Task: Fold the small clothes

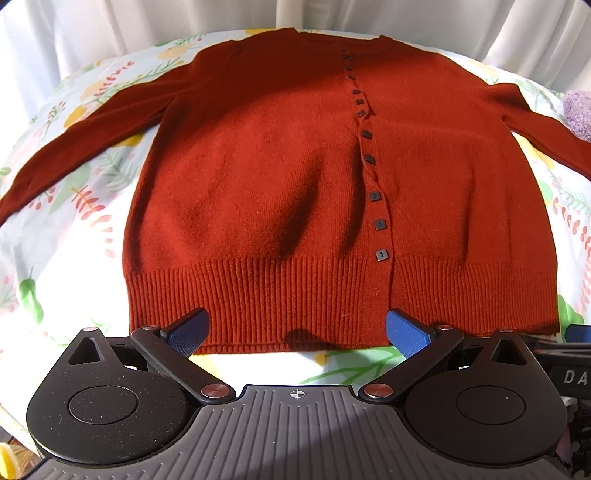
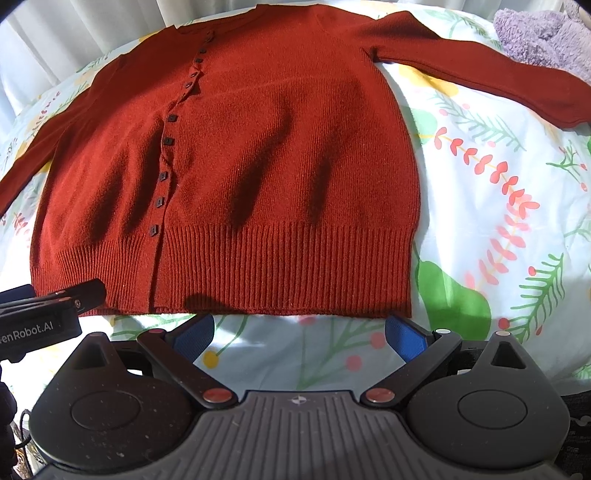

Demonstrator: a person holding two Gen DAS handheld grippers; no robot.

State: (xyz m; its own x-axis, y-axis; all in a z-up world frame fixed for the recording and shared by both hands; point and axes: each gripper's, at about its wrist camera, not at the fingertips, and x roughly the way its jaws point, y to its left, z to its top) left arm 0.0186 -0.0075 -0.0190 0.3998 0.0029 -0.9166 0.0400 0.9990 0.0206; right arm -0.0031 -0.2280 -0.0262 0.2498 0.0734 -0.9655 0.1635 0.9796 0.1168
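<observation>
A rust-red knit cardigan [image 1: 280,177] with a row of dark square buttons lies flat, front up, on a floral sheet, sleeves spread to both sides. It also shows in the right wrist view [image 2: 258,166]. My left gripper [image 1: 297,330] is open, its blue pads at the ribbed hem, left of the button line. My right gripper [image 2: 299,332] is open and empty, just short of the hem's right half. The left gripper's body [image 2: 40,317] shows at the left edge of the right wrist view.
The floral sheet [image 2: 498,206] covers the surface. A purple fluffy garment [image 2: 543,37] lies at the far right by the cardigan's right sleeve [image 2: 480,70]. White curtains [image 1: 110,22] hang behind.
</observation>
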